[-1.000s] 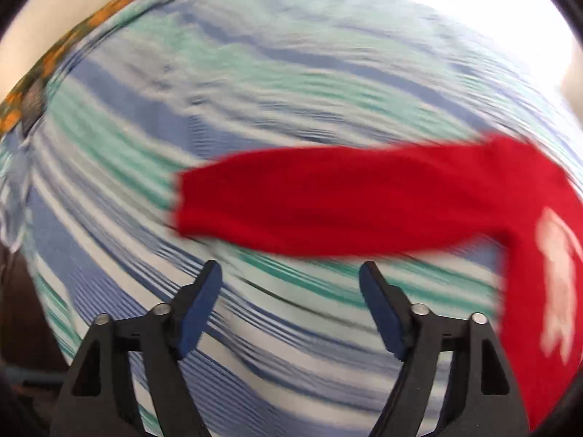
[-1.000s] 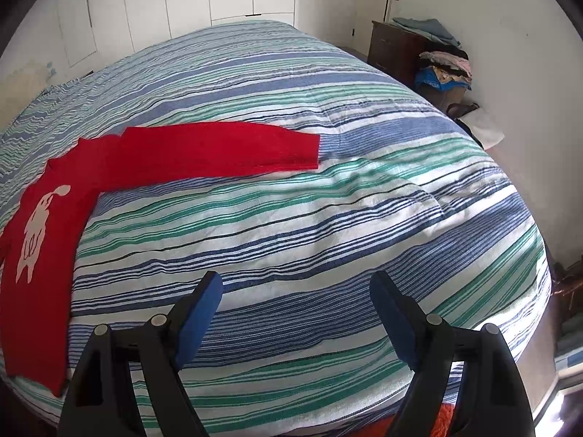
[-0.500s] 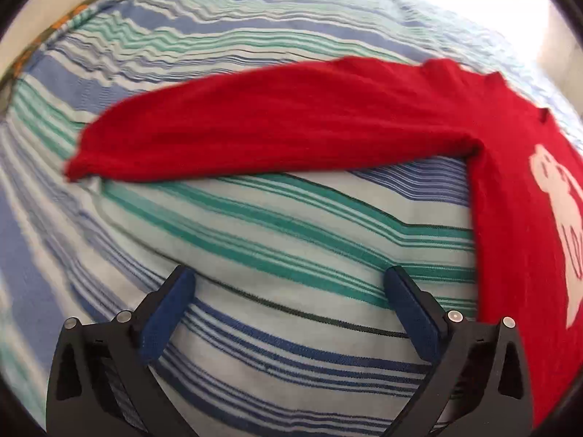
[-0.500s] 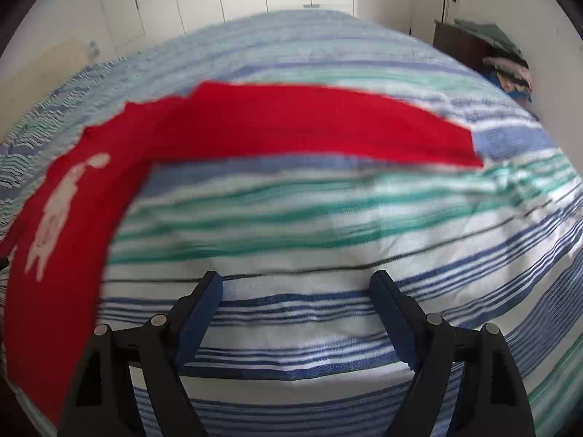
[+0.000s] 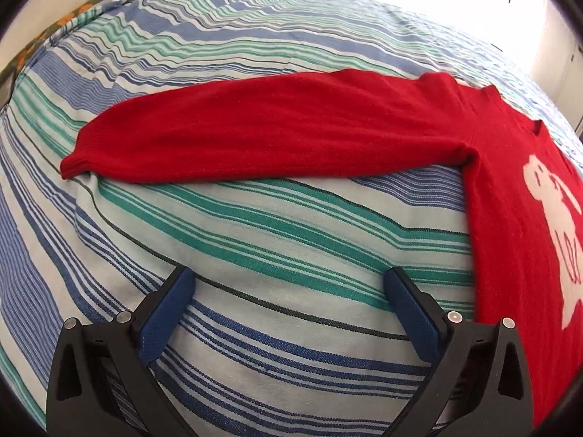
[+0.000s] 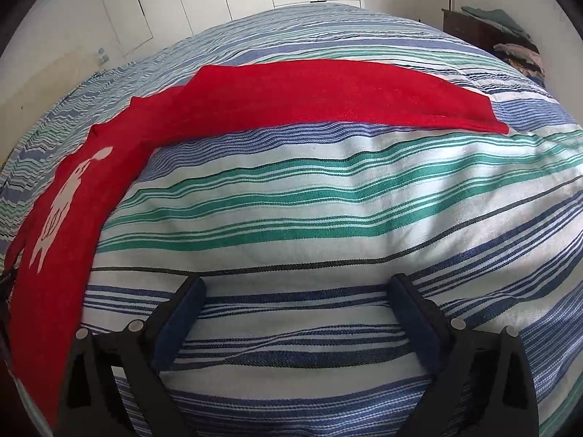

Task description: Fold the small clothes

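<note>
Red sweater (image 5: 291, 127) flat | left jaws spread, empty | right jaws opening, empty; dresser (image 6: 484, 29) right view only

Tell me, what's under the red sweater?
The red sweater lies flat on a striped bedspread, blue, green and white. Its stripes run right up to the sweater's edges. Whether anything else hides beneath can't be seen, because the sweater covers that part.

red sweater (image 5: 291, 127), white figure motif, no legible text
</note>
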Tool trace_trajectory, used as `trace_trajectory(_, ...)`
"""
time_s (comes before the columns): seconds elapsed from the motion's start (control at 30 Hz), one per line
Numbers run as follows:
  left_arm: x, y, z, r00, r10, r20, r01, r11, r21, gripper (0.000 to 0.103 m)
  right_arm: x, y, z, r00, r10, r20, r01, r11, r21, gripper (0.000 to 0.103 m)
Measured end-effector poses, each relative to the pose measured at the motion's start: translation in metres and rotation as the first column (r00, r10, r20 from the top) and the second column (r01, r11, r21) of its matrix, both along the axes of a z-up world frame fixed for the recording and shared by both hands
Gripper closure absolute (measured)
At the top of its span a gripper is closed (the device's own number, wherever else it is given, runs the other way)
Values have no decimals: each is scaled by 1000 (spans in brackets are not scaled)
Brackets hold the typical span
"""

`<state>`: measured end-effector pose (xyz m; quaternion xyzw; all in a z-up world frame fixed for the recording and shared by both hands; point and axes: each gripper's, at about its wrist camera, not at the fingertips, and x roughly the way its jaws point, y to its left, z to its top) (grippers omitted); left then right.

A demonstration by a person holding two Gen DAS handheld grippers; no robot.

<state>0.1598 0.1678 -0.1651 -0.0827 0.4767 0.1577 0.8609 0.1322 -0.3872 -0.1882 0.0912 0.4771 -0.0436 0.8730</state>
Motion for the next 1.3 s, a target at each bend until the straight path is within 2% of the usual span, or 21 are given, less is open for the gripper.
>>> trace_trajectory(1.3,0,0,0,1000,-1,0,1,1000,0,0,-6,-2,0,1000,1,10,-1,1000,13,1)
